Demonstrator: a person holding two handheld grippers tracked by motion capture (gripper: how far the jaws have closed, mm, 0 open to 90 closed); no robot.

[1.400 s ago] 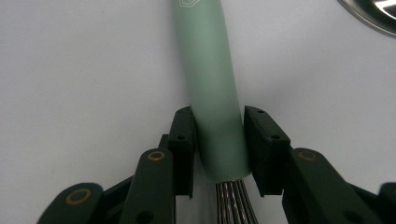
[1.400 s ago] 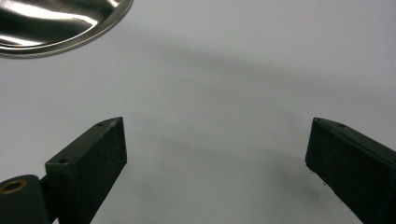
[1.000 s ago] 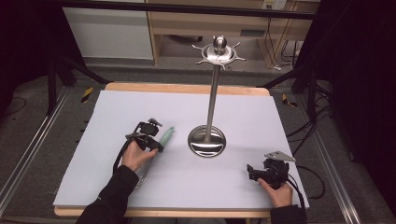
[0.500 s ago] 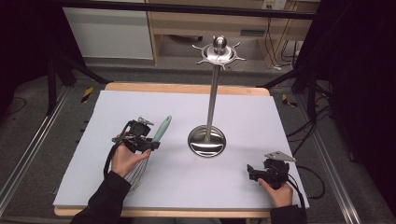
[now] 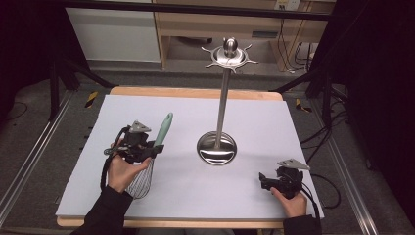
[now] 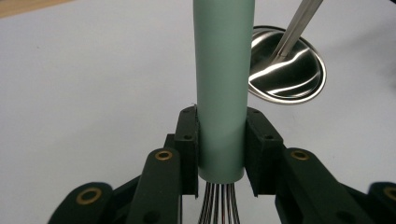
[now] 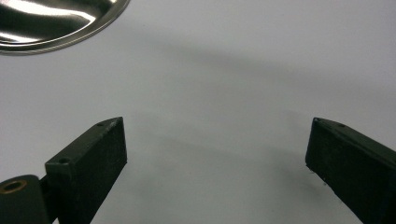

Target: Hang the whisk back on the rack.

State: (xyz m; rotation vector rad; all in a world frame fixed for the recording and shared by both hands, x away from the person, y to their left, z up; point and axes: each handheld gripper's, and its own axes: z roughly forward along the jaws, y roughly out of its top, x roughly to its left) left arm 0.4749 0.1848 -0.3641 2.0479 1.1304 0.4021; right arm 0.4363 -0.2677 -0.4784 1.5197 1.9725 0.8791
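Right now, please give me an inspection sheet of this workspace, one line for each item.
Surface: white sheet over a wooden table, flat.
Job's things: whisk, green handle clamped, wires toward the person; steel stand upright at centre, hooks bare.
Clutter: nothing seen.
Grippers: left tongs shut on the whisk handle; right tongs open, nothing between the jaws, low over the sheet.
Cables: black cable trails off the table's right edge.
Surroundings: dark floor, wooden shelf behind.

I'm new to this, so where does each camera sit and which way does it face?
High view: above the near edge, facing forward and down on the table; both hands show.
Left gripper view: on the left gripper, along its jaws clamping the whisk.
Right gripper view: on the right gripper, along open jaws.
All share the stand.
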